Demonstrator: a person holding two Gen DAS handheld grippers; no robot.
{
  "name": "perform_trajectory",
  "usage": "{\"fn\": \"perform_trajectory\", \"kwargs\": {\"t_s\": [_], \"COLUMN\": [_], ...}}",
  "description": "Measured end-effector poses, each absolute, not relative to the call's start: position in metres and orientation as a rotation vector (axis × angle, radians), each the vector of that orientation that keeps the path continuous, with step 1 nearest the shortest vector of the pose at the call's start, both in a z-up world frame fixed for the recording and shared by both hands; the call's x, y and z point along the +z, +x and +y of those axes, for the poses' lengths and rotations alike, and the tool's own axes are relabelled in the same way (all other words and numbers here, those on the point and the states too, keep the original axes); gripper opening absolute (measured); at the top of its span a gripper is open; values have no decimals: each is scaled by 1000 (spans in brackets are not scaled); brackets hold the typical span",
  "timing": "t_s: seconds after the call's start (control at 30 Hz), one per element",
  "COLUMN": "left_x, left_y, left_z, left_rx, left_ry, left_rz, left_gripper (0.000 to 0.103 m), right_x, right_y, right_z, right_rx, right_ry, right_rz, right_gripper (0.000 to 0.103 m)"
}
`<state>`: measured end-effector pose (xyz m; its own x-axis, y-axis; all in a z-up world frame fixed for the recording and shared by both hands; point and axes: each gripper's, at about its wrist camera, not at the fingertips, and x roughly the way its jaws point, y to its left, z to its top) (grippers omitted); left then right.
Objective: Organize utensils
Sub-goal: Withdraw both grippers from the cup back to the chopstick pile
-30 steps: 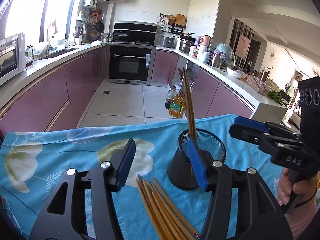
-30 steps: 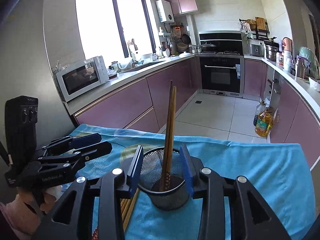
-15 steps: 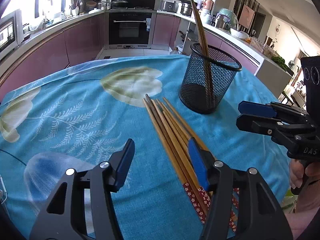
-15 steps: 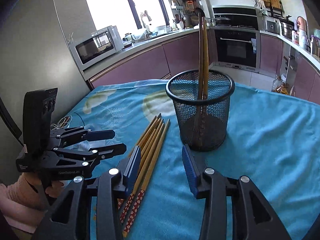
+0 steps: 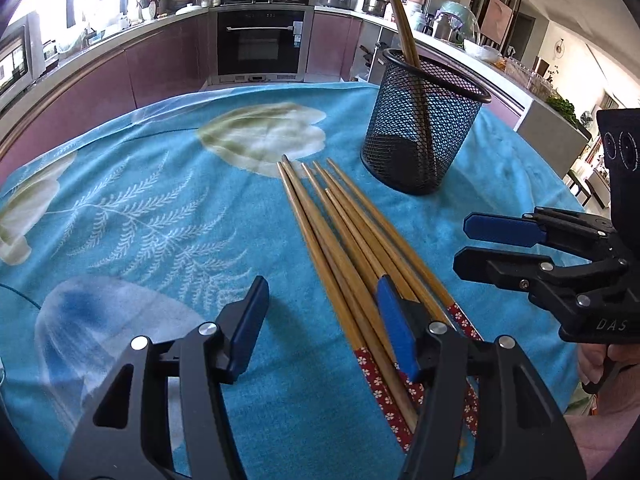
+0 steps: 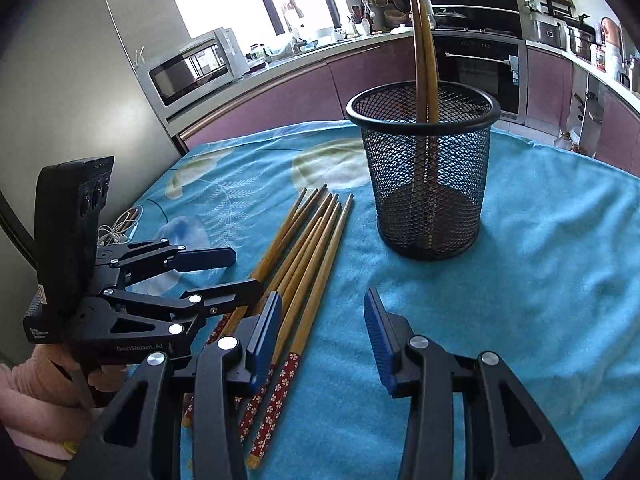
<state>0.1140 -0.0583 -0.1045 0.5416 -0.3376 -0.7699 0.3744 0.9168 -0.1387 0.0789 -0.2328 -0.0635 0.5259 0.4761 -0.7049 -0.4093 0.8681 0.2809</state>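
Several wooden chopsticks (image 5: 344,232) with red flowered ends lie side by side on the blue cloth; they also show in the right wrist view (image 6: 308,256). A black mesh cup (image 5: 422,124) stands beyond them, upright, with two chopsticks (image 6: 424,44) in it; the cup is also in the right wrist view (image 6: 424,168). My left gripper (image 5: 320,320) is open and empty, low over the cloth, its right finger over the loose chopsticks. My right gripper (image 6: 320,328) is open and empty, its left finger over the chopsticks' red ends. It shows in the left wrist view (image 5: 472,244).
A blue flowered cloth (image 5: 160,208) covers the table. The table's far edge drops to a kitchen floor, with purple cabinets and an oven (image 5: 260,44) behind. A microwave (image 6: 192,68) stands on the counter at the left. A coiled white cord (image 6: 120,228) lies near the cloth's left edge.
Both grippers have pulled back from the mesh cup and come down toward the loose chopsticks. Both stay open and empty.
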Motion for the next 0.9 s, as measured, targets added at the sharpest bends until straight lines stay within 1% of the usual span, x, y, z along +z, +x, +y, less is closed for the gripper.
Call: {"fn": "perform_trajectory", "kwargs": {"t_s": [0.37, 0.67, 0.73, 0.9], "left_x": [-105, -106, -106, -106], "left_y": [114, 112, 112, 114], "left_z": [-49, -48, -48, -47], "left_rx": [-429, -438, -438, -440], "left_ry": [17, 11, 18, 26], "left_rz": [907, 913, 912, 919], "left_gripper": [54, 40, 39, 30], "right_x": [-69, -76, -77, -77], "right_y": [79, 80, 81, 83], "right_z": [-227, -219, -217, -214], "right_rx": [528, 513, 504, 493], "right_ry": [61, 31, 20, 1], "right_rz": [887, 907, 914, 917], "right_gripper": [40, 40, 40, 39]}}
